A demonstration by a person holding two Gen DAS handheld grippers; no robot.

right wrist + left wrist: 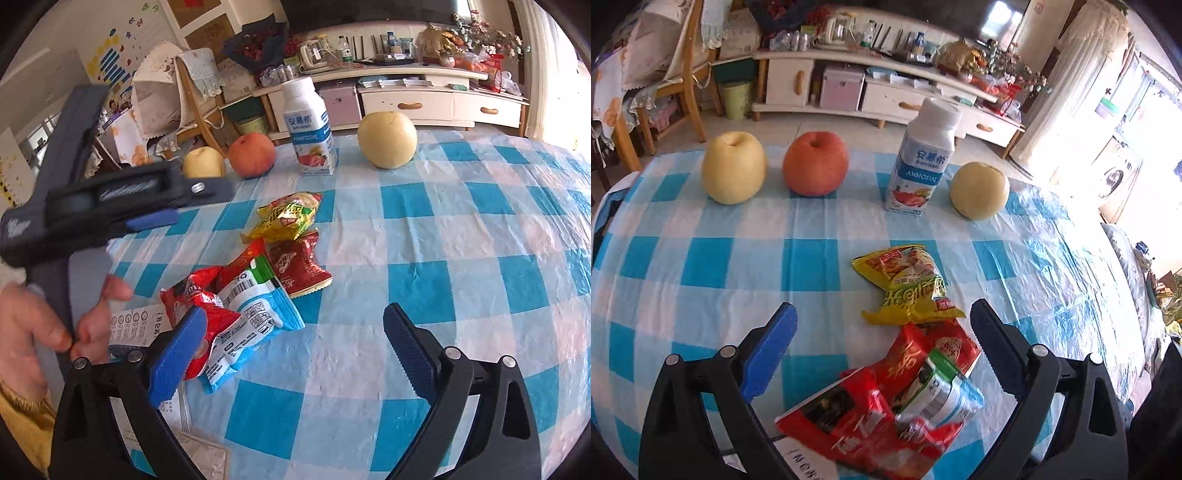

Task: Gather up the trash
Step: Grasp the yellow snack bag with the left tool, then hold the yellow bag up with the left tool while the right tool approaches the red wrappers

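Both the left gripper (882, 339) and right gripper (293, 343) hang released above snack wrappers (886, 387) near the table's (701, 258) front edge.

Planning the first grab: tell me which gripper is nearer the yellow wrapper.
Left. The left gripper sits just short of the yellow wrapper; the right gripper hangs farther back, beyond the other wrappers.

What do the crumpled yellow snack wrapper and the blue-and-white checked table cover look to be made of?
The crumpled yellow snack wrapper looks like thin plastic or foil-lined film: it is glossy, holds sharp creases and has crimped ends. The blue-and-white checked table cover looks like thin plastic sheeting rather than cloth: fine crinkles and bright glare near the window side.
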